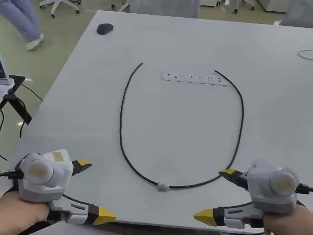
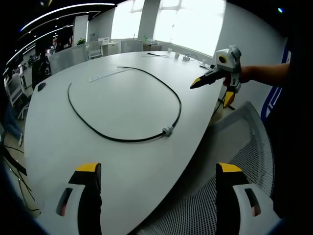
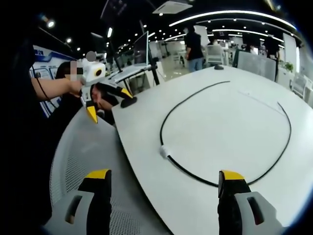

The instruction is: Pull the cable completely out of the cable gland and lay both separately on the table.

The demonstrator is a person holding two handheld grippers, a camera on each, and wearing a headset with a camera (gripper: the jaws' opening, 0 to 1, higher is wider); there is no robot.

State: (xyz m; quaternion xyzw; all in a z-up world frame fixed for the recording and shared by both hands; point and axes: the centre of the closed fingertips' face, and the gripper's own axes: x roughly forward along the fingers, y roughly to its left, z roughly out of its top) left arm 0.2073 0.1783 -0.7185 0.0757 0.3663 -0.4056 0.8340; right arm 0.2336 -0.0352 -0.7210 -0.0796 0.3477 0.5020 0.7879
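A long black cable (image 1: 121, 122) lies in a wide U on the white table (image 1: 186, 44). A small white cable gland (image 1: 162, 186) sits on the cable at the bottom of the U, near the front edge; it also appears as the gland (image 2: 167, 130) in the left gripper view and the gland (image 3: 164, 151) in the right gripper view. My left gripper (image 1: 98, 191) is open at the front left corner, well left of the gland. My right gripper (image 1: 215, 194) is open at the front right. Neither holds anything. The cable (image 2: 122, 138) and the cable (image 3: 195, 177) run through the gland.
A white power strip (image 1: 195, 78) lies at the far side between the cable's ends. A dark mouse (image 1: 104, 29) rests near the far left corner. A mesh chair seat (image 3: 73, 161) is just below the table's front edge. A person (image 3: 194, 44) stands far off.
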